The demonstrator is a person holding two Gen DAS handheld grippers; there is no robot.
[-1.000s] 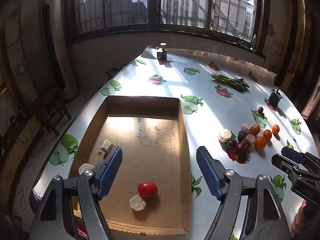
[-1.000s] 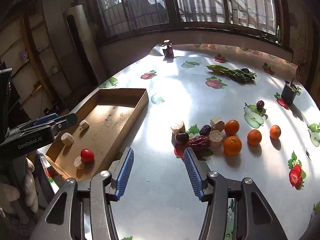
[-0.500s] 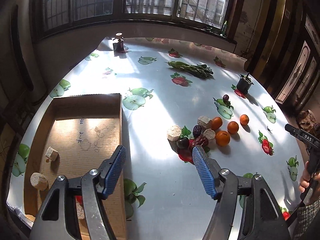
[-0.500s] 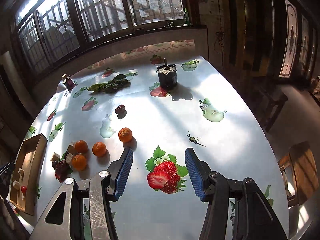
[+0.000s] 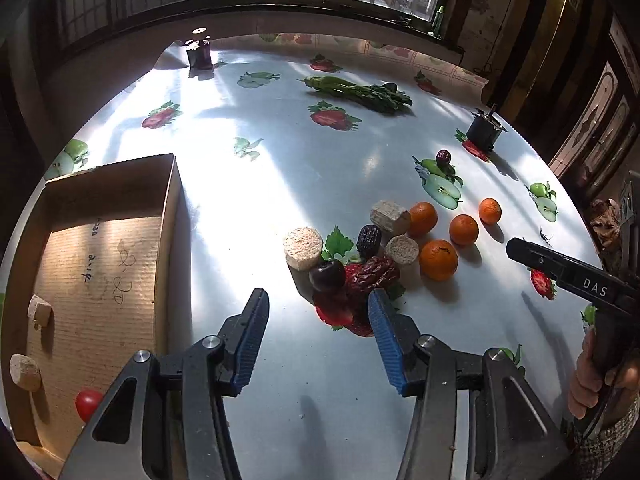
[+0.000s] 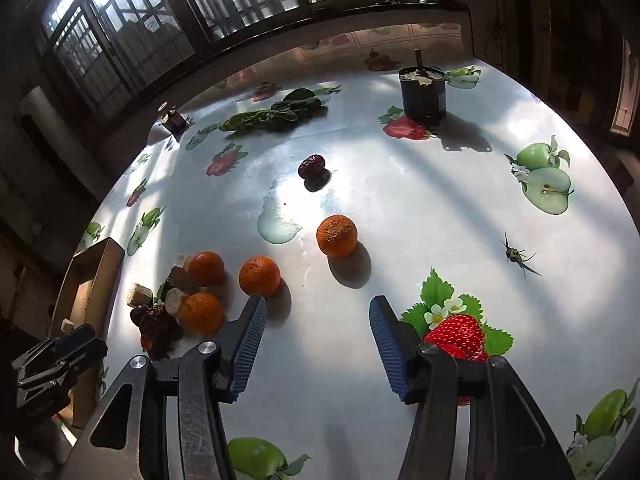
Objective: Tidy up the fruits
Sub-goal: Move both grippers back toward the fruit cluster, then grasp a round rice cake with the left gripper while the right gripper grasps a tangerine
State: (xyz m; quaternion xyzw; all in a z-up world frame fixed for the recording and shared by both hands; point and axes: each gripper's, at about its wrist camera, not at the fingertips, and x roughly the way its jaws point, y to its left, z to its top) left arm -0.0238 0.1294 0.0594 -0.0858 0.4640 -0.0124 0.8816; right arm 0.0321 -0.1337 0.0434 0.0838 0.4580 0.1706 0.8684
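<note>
Since a second ago, your left hand-held gripper (image 5: 318, 322) has swung away from the cardboard box (image 5: 170, 216) toward the fruit pile on the bench (image 5: 320, 160), jaws spread and empty; your right hand-held gripper (image 6: 318, 330), also spread and empty, now faces the far side, where an orange (image 6: 337, 235) sits apart. You appear to be between picks. A dark plum (image 5: 327, 275) and a red date (image 5: 374, 274) lie just ahead of the left fingers, so the next move likely calls for lowering around one of them. Inside the box lie a red tomato (image 5: 88, 403) and two pale cork-like pieces (image 5: 25, 372); four oranges remain outside it.
</note>
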